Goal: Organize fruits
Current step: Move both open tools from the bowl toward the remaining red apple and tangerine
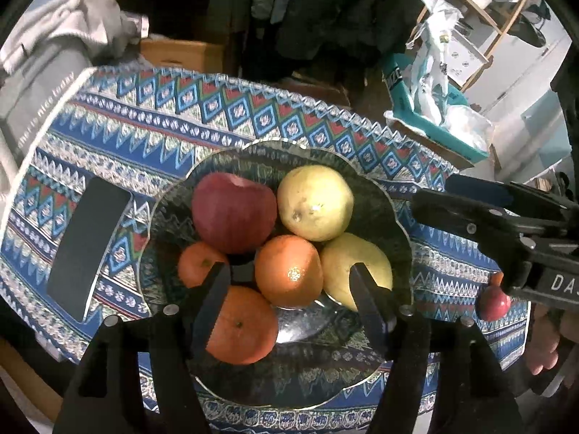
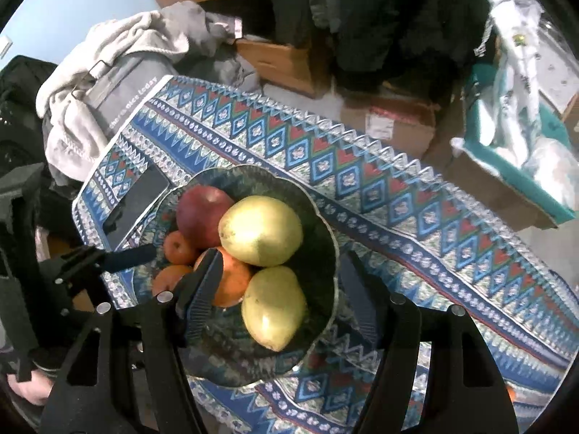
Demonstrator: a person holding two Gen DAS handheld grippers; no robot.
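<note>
Now: glass bowl point(image 1: 394, 217) of fruit sits mid-bench on patterned cloth point(image 1: 152, 115) | bare cloth from 12 to 3 o'clock, phone point(image 1: 88, 249) at 9 | left hand-held gripper point(image 1: 289, 282) open, empty | right hand-held gripper point(image 2: 286, 278) open, empty | only left view shows small red fruit point(image 1: 494, 302) at 3, outside bowl.

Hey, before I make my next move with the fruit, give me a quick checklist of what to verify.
1. Left gripper empty: ok, jaws apart, nothing pinched.
2. Right gripper empty: ok, jaws apart.
3. All fruit in scalloped glass bowl: not ok, small red fruit lies on patterned tablecloth.
4. Black phone clear of bowl: cannot tell, close to rim.
5. Red apple seated in bowl: ok.
</note>
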